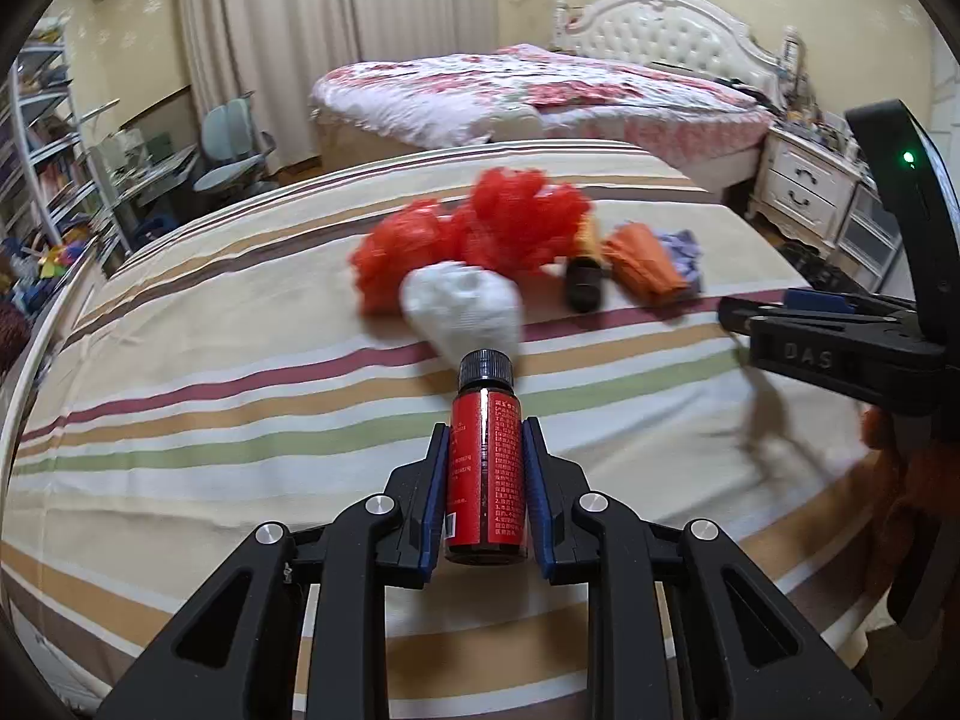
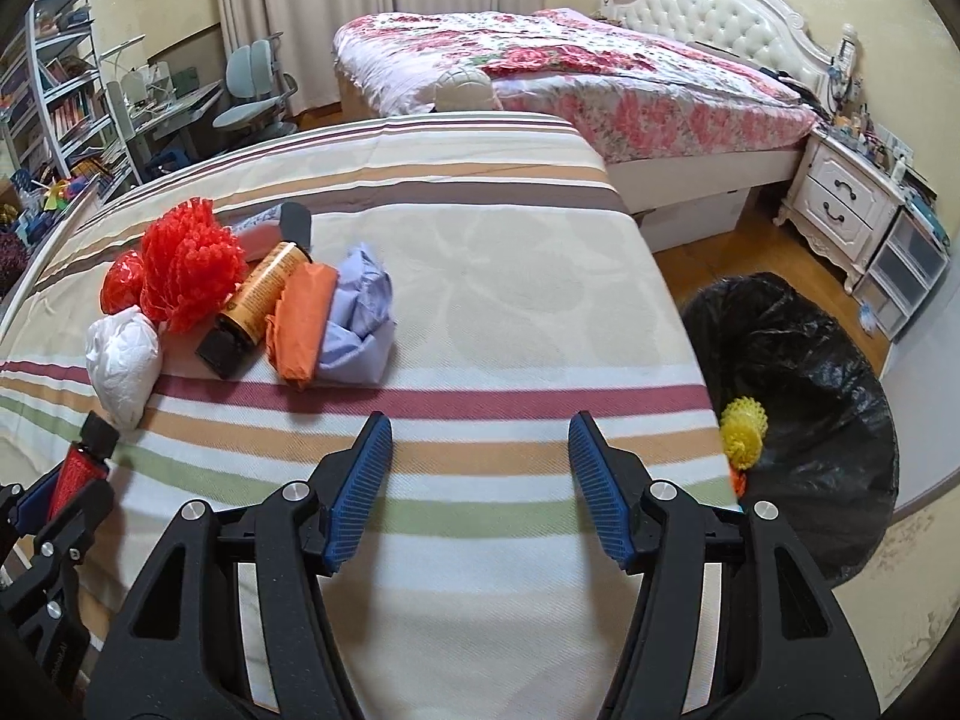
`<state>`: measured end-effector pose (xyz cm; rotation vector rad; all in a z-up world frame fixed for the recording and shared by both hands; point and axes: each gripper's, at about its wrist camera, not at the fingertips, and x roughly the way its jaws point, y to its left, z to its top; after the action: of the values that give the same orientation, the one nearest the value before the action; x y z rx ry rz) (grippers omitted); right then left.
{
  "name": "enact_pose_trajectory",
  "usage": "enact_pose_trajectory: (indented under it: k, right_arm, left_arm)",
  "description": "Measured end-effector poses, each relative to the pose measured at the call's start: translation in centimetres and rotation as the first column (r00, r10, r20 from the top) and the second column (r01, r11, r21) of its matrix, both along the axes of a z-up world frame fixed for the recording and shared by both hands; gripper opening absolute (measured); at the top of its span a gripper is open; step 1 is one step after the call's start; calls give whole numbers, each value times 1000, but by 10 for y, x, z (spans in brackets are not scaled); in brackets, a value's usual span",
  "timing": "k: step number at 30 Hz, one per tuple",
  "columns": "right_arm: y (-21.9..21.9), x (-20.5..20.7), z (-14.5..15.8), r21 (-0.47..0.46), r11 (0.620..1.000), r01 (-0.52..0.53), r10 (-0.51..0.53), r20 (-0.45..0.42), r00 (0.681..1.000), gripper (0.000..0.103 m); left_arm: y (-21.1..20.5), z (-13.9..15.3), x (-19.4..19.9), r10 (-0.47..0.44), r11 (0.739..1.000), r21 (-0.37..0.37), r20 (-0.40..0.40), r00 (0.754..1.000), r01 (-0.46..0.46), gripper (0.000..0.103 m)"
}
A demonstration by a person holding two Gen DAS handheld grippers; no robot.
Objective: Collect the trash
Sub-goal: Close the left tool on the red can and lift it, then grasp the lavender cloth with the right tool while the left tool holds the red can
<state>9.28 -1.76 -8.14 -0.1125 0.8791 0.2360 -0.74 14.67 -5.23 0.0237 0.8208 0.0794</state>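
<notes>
My left gripper (image 1: 486, 429) is shut on a small red bottle (image 1: 483, 468) with a black cap, held above the striped bedspread (image 1: 240, 396); the same bottle (image 2: 78, 468) shows at the left edge of the right wrist view. Beyond it lies a pile of trash: a red mesh puff (image 2: 186, 264), a red bag (image 2: 120, 285), a white crumpled bag (image 2: 123, 360), a yellow-brown bottle (image 2: 255, 306), orange paper (image 2: 300, 324) and lilac paper (image 2: 360, 318). My right gripper (image 2: 478, 423) is open over the bedspread, nothing between its pads.
A bin lined with a black bag (image 2: 798, 396) stands on the floor at the bed's right edge, a yellow spiky ball (image 2: 743, 432) at its rim. A second bed (image 2: 570, 72), a white nightstand (image 2: 846, 204) and a desk with chairs (image 2: 252, 90) lie beyond.
</notes>
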Motion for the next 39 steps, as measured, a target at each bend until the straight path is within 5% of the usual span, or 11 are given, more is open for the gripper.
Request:
enact_pose_trajectory:
  k: [13, 31, 39]
  right_arm:
    - [31, 9, 2, -16, 999, -46, 46, -4, 999, 63]
    - [50, 30, 3, -21, 999, -35, 35, -6, 999, 62]
    - [30, 24, 4, -14, 1000, -17, 17, 7, 1000, 32]
  left_arm:
    - [72, 1, 10, 186, 982, -13, 7, 982, -186, 25]
    - [85, -2, 9, 196, 979, -50, -1, 981, -195, 25]
    - [85, -2, 9, 197, 979, -50, 0, 980, -196, 25]
